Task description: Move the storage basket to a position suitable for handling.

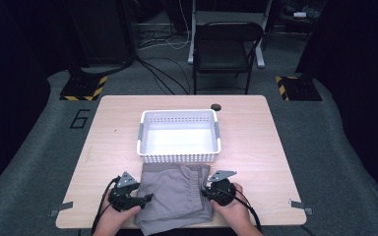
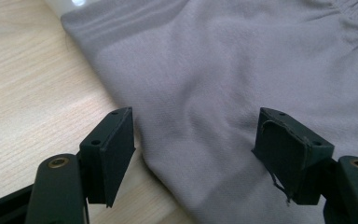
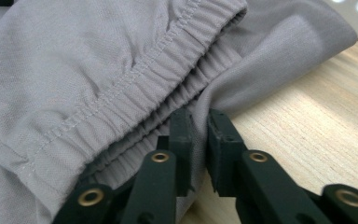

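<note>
Grey shorts point(image 1: 177, 196) lie folded on the table's point(image 1: 256, 147) near edge, basket point(image 1: 179, 158) just beyond. My right claw point(image 3: 198, 122) pinches the waistband side; my left claw point(image 2: 193, 140) gapes over the opposite edge, nothing clamped.

The white basket point(image 1: 179, 136) stands mid-counter point(image 1: 113, 128), its near wall just beside the far edge of the grey garment point(image 1: 177, 196), so no passage lies between them. Bare counter runs wide to the left and right of both. The basket's inside is open from above. A chair point(image 1: 226, 49) stands beyond the far edge.
</note>
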